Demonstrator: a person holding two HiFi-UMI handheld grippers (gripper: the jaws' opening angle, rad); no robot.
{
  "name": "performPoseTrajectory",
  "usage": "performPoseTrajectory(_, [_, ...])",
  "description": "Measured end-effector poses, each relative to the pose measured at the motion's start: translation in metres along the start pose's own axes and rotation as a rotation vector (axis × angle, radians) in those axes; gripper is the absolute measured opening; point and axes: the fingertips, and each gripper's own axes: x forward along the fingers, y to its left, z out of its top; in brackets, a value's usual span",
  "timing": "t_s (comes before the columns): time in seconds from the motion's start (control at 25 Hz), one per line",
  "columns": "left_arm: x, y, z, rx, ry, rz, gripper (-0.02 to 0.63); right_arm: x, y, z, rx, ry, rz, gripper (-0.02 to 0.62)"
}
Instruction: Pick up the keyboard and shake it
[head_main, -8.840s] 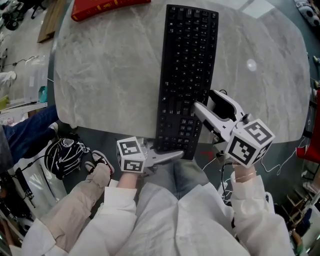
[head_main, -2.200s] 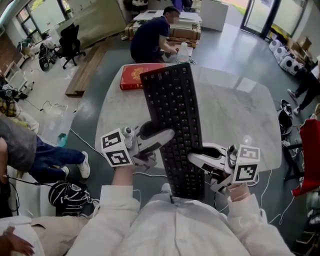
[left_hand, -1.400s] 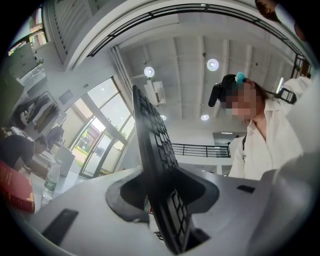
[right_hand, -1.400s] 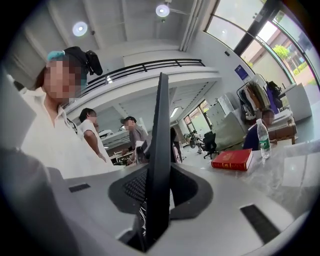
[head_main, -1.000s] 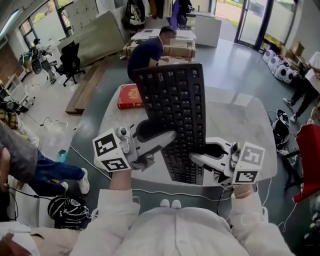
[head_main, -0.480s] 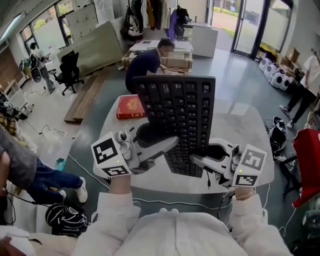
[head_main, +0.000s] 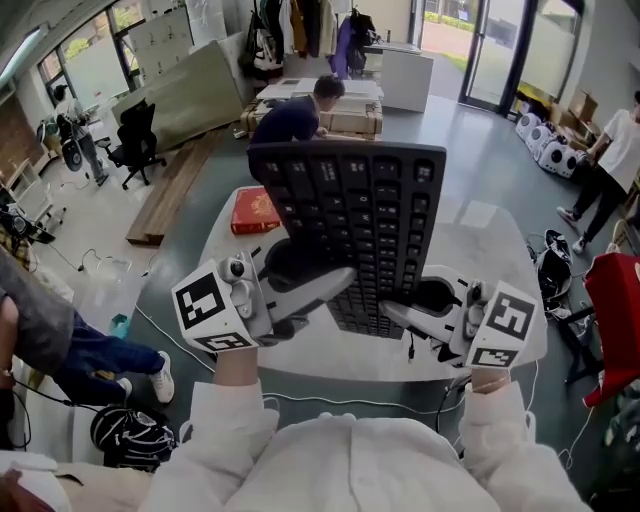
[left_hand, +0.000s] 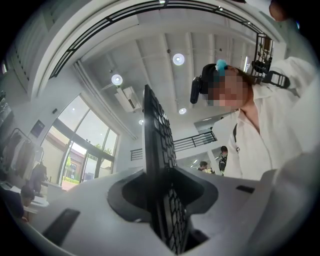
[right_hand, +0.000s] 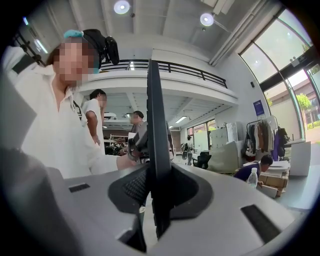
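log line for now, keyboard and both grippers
keyboard: held up off table | left gripper: on keyboard, jaws just closing further | right gripper: shut on keyboard

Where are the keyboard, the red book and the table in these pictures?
keyboard (head_main: 350, 215): head view, on the keys near its middle.
red book (head_main: 250, 212): head view, on its visible cover.
table (head_main: 480, 255): head view, on the bare top at the right.

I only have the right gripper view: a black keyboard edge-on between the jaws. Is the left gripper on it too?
Observer: Yes. The left gripper clamps the keyboard by its left edge; its jaws have just closed a little further on it.
Operator: Is it clear of the table?
Observer: Yes. The head view shows it raised and tilted above the marble table.
Operator: What's on the table?
Observer: A red book, far left, partly behind the keyboard.
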Motion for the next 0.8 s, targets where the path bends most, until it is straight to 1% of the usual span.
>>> performPoseTrajectory(0.36, [-0.001, -0.006, 0.004, 0.028, -0.012, -0.021, 0.133, 0.001, 0.001, 0.002, -0.064, -0.005, -0.001, 0.109])
performPoseTrajectory(0.8, [-0.007, -0.002, -0.003, 0.028, -0.002, -0.015, 0.130, 0.007, -0.003, -0.008, -0.059, -0.014, -0.003, 0.109])
